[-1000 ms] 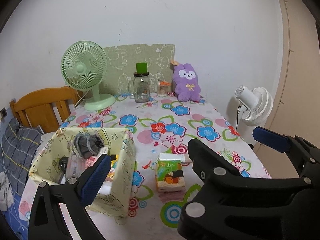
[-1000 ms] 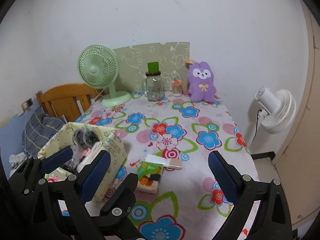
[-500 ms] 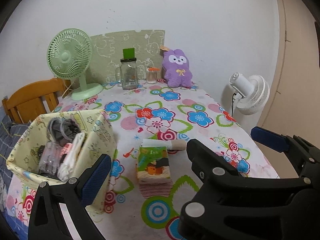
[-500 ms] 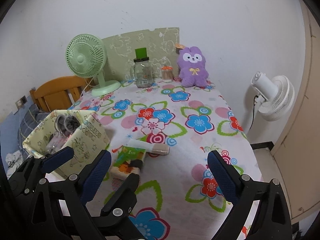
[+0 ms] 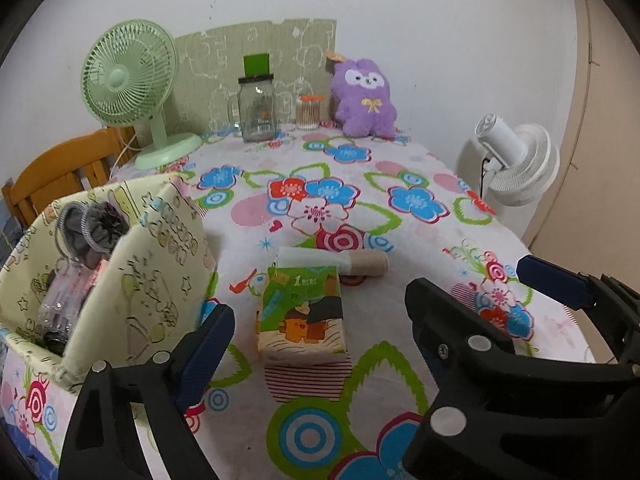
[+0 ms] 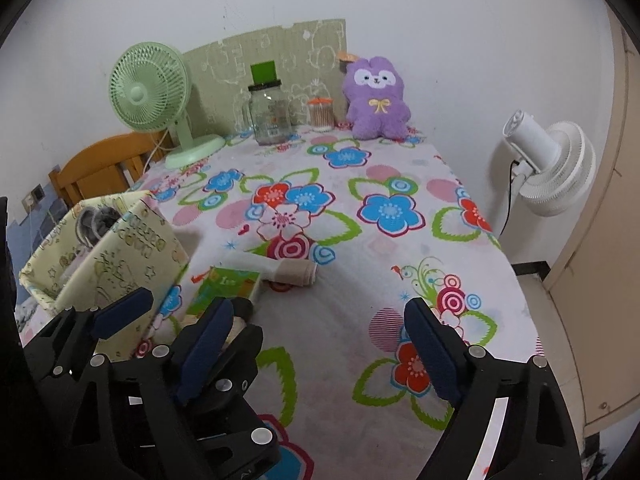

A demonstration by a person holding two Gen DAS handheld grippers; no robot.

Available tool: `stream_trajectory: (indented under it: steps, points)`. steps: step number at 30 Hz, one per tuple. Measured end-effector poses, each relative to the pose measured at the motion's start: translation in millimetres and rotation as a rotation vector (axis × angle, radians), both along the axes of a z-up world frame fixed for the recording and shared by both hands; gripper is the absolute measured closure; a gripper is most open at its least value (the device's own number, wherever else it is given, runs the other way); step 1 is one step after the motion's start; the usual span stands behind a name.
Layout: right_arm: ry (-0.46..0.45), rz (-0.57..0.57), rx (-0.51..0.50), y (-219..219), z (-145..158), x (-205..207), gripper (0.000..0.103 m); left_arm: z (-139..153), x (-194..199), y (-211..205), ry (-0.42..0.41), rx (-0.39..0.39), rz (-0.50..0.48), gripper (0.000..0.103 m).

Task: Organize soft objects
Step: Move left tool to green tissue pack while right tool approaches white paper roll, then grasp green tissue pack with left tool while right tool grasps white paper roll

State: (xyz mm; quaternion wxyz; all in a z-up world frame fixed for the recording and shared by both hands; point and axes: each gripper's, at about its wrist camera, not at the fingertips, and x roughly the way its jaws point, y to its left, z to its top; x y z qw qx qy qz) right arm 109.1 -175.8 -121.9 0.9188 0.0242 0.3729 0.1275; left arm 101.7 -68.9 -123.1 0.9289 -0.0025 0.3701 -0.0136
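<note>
A green and orange tissue pack [image 5: 304,316] lies on the flowered tablecloth [image 5: 400,240]. A rolled beige and white cloth [image 5: 340,262] lies just behind it. Left of them stands a cream fabric basket [image 5: 160,280] holding a grey scrunchie [image 5: 96,224] and clear plastic items. A purple plush toy [image 5: 364,100] sits against the far wall. My left gripper [image 5: 316,320] hovers above and short of the tissue pack [image 6: 228,284]. Its jaws are closing, wide apart, with nothing between them. My right gripper [image 6: 318,312] hangs beside it over bare cloth, jaws also closing on nothing. The two grippers' inner fingers overlap.
A green desk fan [image 5: 128,80], a glass jar [image 5: 258,108] and a small jar of cotton swabs [image 5: 308,112] stand at the back. A white fan [image 5: 516,164] stands off the table's right edge, and a wooden chair [image 5: 60,172] is behind the basket.
Both grippers have sunk and come forward over the table, so the basket and tissue pack now look larger and nearer. Both pairs of jaws have narrowed slightly.
</note>
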Motion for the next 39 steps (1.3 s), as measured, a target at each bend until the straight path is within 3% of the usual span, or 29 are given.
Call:
stream_trajectory:
  steps: [17,22,25,28,39]
  points:
    - [0.083,0.011,-0.029,3.9,-27.8,33.5,0.017,-27.1,32.1,2.1,0.098,0.009,0.03,0.013]
    - [0.098,0.014,-0.034,4.4,-32.7,38.3,0.017,-36.7,40.4,5.1,0.162,-0.004,0.038,0.026]
    - [0.105,0.028,-0.029,6.7,-34.4,40.5,0.017,-37.1,40.0,6.2,0.158,-0.008,0.037,0.032]
    - [0.105,0.042,-0.034,10.8,-34.6,43.2,0.017,-35.9,39.2,7.0,0.152,-0.012,0.025,0.046]
    - [0.089,0.106,-0.052,27.1,-30.8,62.3,0.02,-29.7,48.9,17.5,0.14,0.003,0.089,0.049]
